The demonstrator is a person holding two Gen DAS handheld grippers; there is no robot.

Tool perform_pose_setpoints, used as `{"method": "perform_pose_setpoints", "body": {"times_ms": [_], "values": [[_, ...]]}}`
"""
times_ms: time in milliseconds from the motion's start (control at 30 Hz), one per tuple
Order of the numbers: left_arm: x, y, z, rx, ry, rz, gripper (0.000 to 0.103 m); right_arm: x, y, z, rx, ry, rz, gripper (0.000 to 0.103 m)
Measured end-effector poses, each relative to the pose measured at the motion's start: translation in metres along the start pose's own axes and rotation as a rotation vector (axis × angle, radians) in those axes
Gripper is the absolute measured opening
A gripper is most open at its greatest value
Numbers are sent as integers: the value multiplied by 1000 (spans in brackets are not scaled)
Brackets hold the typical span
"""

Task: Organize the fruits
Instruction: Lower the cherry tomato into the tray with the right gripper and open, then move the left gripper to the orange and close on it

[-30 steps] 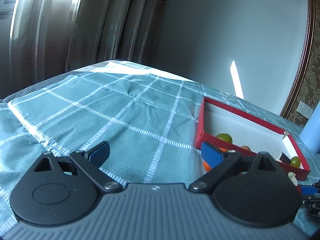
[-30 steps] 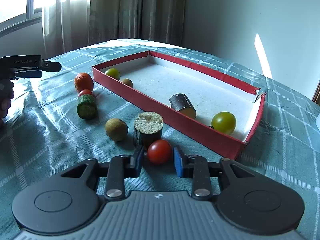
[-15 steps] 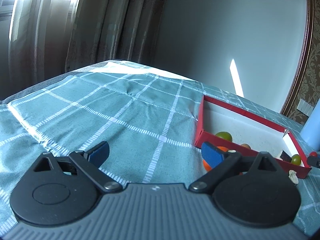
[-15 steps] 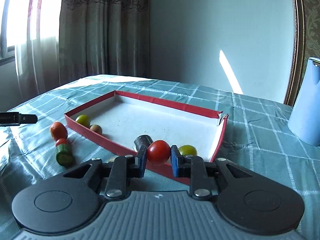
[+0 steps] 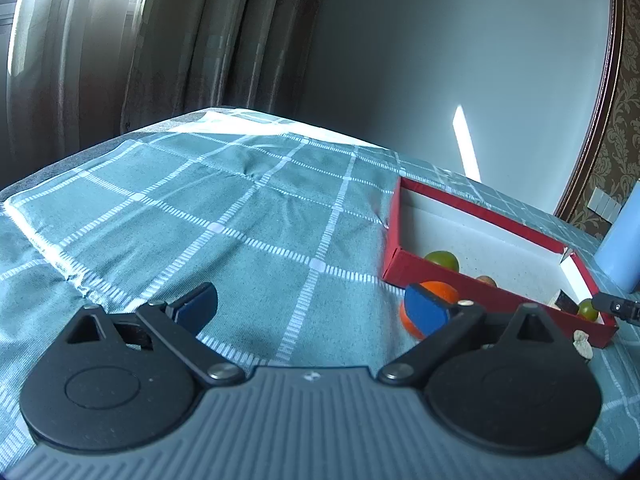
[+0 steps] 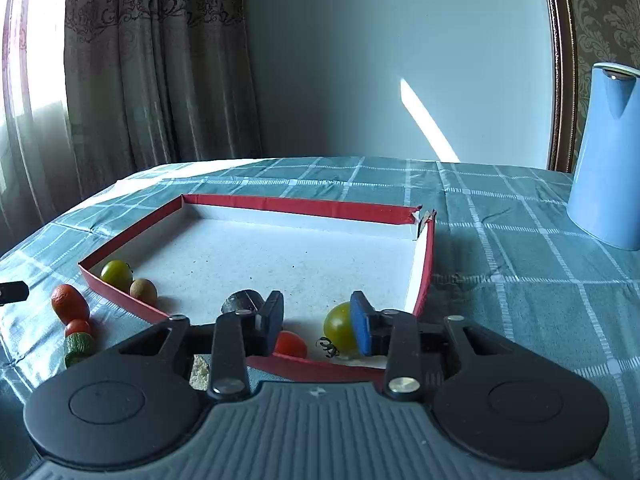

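**Fruits partly sorted into the red tray**

Fruits: my right gripper [image 6: 316,322] hangs over the near edge of the red tray [image 6: 296,205], its jaws opening, with the red tomato [image 6: 291,345] lying free on the tray floor beneath them. A green tomato [image 6: 338,326] sits just right of it. An orange fruit [image 6: 69,303] waits outside, at the left. My left gripper [image 5: 310,304] stands spread wide and empty over the checked cloth [image 5: 224,216].

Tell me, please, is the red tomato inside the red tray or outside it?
Inside. The red tomato lies on the red tray's white floor, beyond its near wall, free of the opening right gripper.
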State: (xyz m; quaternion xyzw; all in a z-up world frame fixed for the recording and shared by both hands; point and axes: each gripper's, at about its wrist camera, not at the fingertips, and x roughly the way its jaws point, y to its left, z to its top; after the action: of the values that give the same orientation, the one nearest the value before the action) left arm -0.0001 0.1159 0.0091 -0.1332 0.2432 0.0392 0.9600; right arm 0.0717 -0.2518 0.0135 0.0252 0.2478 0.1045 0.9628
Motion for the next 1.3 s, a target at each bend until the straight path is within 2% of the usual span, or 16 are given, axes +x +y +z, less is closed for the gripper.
{"method": "perform_pose_setpoints", "body": {"times_ms": [67,133,200,300,367,400,467,667,867,1033,1133,1200,1300], "values": [[0,-1,0,4,1,-6,100,-14,-2,-5,17,-30,-22,70],[1,-2,0,15,7,-14,100,-26,-2,-13,20,-40,-55,70],[-2,-7,-1,43,-1,-14,100,-33,0,-24,23,-5,-66,70],[-7,-19,-4,107,-25,-19,100,-37,3,-39,34,49,-52,70],[-10,-32,-6,180,-47,-14,100,-40,4,-41,45,47,-27,71],[-10,-37,-6,204,-58,-5,100,-41,4,-42,47,44,-16,77],[-10,-46,-6,240,-69,-2,100,-39,5,-43,48,58,-20,83],[8,-72,-3,338,-37,-5,101,-34,-8,-44,137,89,16,83],[28,-91,-3,383,-7,3,101,-34,-14,-44,177,86,39,83],[41,-90,-5,363,42,17,91,-33,-18,-45,205,86,57,83],[47,-83,-4,319,75,-1,73,-34,-19,-45,210,83,60,83],[47,-81,-3,299,82,-20,69,-34,-19,-45,211,83,62,83],[45,-84,-6,312,74,-37,57,-33,-20,-46,213,82,62,83]]}}
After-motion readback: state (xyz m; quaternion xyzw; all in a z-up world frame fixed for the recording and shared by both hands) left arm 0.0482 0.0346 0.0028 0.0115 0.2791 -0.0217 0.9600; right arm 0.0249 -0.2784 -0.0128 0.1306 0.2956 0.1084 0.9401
